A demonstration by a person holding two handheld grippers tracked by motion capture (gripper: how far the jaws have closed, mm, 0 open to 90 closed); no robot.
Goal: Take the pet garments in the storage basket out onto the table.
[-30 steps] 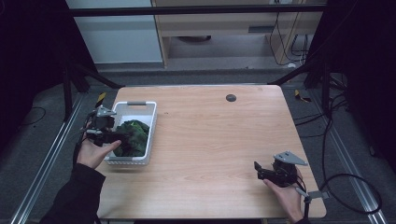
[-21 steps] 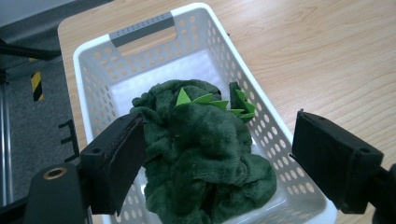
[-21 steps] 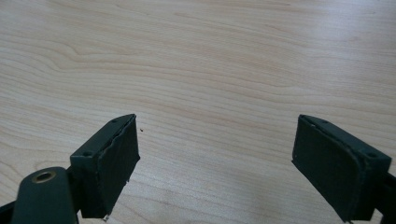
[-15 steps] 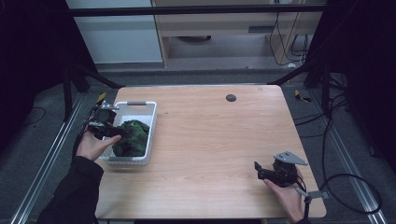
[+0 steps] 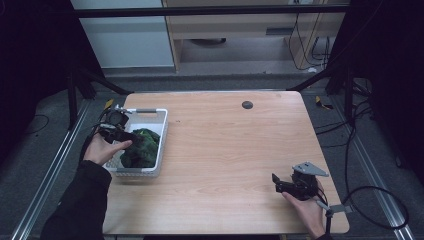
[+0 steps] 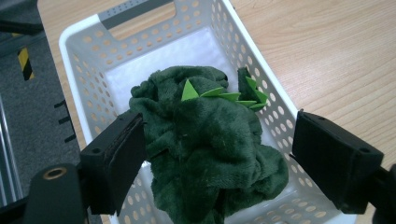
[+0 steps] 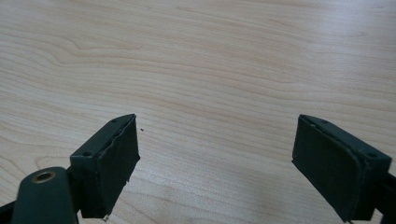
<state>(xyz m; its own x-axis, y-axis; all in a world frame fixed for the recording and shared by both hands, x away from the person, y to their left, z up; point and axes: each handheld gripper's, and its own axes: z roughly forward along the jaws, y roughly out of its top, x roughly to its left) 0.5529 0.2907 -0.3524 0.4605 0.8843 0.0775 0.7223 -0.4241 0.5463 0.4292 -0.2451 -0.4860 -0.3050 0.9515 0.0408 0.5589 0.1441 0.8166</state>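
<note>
A light wood-grain desk is standing on grey carpet, with a dark round grommet sitting near its far edge. Pale cabinets and loose cables are lining the room beyond the far edge.

A white perforated basket is resting at the desk's left edge, towards the far-left corner. A dark green plush toy is lying crumpled inside it, filling the basket's near half.

The left gripper is hovering over the basket with its jaws spread wide. In the left gripper view, the plush toy is sitting between the spread jaws; the left one is touching or nearly touching its fabric, the right one is standing apart. The fabric is deep-pile, with light green felt spikes projecting from its upper part.

The right gripper is resting near the desk's near-right corner, jaws spread wide over bare wood.
</note>
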